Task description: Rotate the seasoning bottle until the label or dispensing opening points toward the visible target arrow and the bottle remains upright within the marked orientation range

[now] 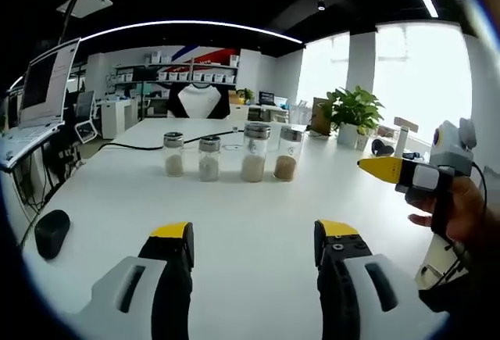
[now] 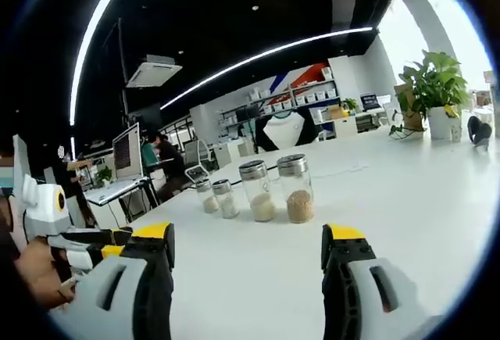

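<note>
- Seasoning bottles, four of them, stood upright in a row on the white table [image 1: 234,223], well ahead of both grippers: bottle one [image 1: 173,155], bottle two [image 1: 208,159], bottle three [image 1: 255,152], bottle four [image 1: 287,153], counted left to right in the left gripper view.
- All four were clear glass with metal caps, pale to brown powder in the lower part; labels, dispensing openings too small to tell.
- Right gripper view saw the same row at an angle, the brown-filled bottle [image 2: 296,189] nearest.
- No target arrow or orientation marks could be made out on the table.
- Left gripper [image 1: 254,238]: jaws spread wide, nothing between them, low over the table.
- Right gripper [image 2: 248,242]: jaws spread too, empty, apart from the bottles.
- The right gripper also appeared at the right of the left gripper view, held in a hand [image 1: 461,215].
- Black cable [image 1: 133,145] ran behind the row; potted plant [image 1: 353,113] far right; small dark object [image 1: 51,233] near the table's left edge.
- Step, judged: approach only, no bottle touched, rotation not started.
- Next move would call for picking which bottle is meant, closing in, straddling its body with the jaws, gripping level so it does not tip when twisted.
</note>
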`<state>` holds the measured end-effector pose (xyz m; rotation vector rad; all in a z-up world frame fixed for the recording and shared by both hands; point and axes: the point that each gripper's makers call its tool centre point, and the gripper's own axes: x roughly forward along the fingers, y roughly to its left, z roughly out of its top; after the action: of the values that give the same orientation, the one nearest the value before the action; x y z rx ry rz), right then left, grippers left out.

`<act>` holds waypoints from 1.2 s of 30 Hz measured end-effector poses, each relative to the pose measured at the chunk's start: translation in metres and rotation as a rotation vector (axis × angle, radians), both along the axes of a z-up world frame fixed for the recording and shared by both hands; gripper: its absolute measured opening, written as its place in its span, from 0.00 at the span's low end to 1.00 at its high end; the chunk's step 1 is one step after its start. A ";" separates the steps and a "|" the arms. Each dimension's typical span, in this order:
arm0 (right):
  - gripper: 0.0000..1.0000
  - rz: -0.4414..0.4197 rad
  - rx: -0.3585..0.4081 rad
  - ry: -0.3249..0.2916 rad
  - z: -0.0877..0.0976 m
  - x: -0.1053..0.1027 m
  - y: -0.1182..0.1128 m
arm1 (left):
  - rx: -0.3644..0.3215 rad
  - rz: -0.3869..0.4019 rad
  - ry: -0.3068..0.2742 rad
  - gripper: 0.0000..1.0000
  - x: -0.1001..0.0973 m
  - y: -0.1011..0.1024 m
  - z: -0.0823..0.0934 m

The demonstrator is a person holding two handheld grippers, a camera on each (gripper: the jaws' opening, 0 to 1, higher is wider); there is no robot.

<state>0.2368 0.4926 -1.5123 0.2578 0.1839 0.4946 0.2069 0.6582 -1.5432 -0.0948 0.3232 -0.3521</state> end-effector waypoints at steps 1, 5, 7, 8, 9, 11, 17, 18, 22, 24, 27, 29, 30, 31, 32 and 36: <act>0.69 0.057 0.076 0.013 -0.005 -0.003 0.007 | -0.058 -0.025 0.008 0.61 -0.001 -0.006 -0.004; 0.52 0.148 0.302 -0.013 -0.011 -0.008 0.013 | -0.109 -0.043 0.010 0.55 -0.001 -0.008 -0.016; 0.52 0.160 0.277 0.004 -0.019 -0.010 0.013 | -0.115 -0.042 0.016 0.56 -0.002 -0.007 -0.018; 0.50 0.160 0.283 0.003 -0.023 -0.009 0.013 | -0.114 -0.038 0.025 0.56 -0.003 -0.007 -0.021; 0.49 0.162 0.291 0.009 -0.024 -0.010 0.013 | -0.113 -0.036 0.027 0.56 -0.003 -0.006 -0.021; 0.49 0.126 0.270 0.057 -0.034 -0.008 0.008 | -0.105 -0.026 0.025 0.56 -0.003 -0.003 -0.019; 0.49 0.112 0.269 0.005 -0.016 -0.007 0.005 | -0.096 -0.012 0.022 0.56 0.000 0.001 -0.017; 0.49 0.112 0.265 0.004 -0.017 -0.007 0.006 | -0.098 -0.012 0.024 0.56 0.000 0.001 -0.018; 0.48 0.126 0.252 0.008 -0.020 -0.009 0.009 | -0.096 -0.019 0.030 0.56 0.000 -0.003 -0.020; 0.48 0.130 0.249 0.011 -0.021 -0.010 0.010 | -0.095 -0.021 0.032 0.57 -0.001 -0.003 -0.021; 0.48 0.129 0.248 0.013 -0.021 -0.010 0.010 | -0.096 -0.018 0.035 0.56 -0.001 -0.001 -0.022; 0.48 0.130 0.247 0.011 -0.020 -0.010 0.011 | -0.096 -0.016 0.034 0.56 -0.001 0.000 -0.022; 0.48 0.132 0.248 0.008 -0.019 -0.010 0.011 | -0.095 -0.012 0.034 0.56 -0.002 0.001 -0.022; 0.48 0.133 0.248 0.008 -0.019 -0.010 0.012 | -0.096 -0.012 0.033 0.56 -0.001 0.002 -0.021; 0.48 0.135 0.248 0.009 -0.019 -0.011 0.012 | -0.098 -0.010 0.033 0.56 -0.001 0.002 -0.021; 0.48 0.144 0.244 0.002 -0.016 -0.012 0.014 | -0.099 -0.009 0.032 0.56 -0.001 0.002 -0.021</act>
<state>0.2244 0.5066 -1.5285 0.4861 0.1439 0.6603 0.2059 0.6605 -1.5645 -0.1963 0.3385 -0.3756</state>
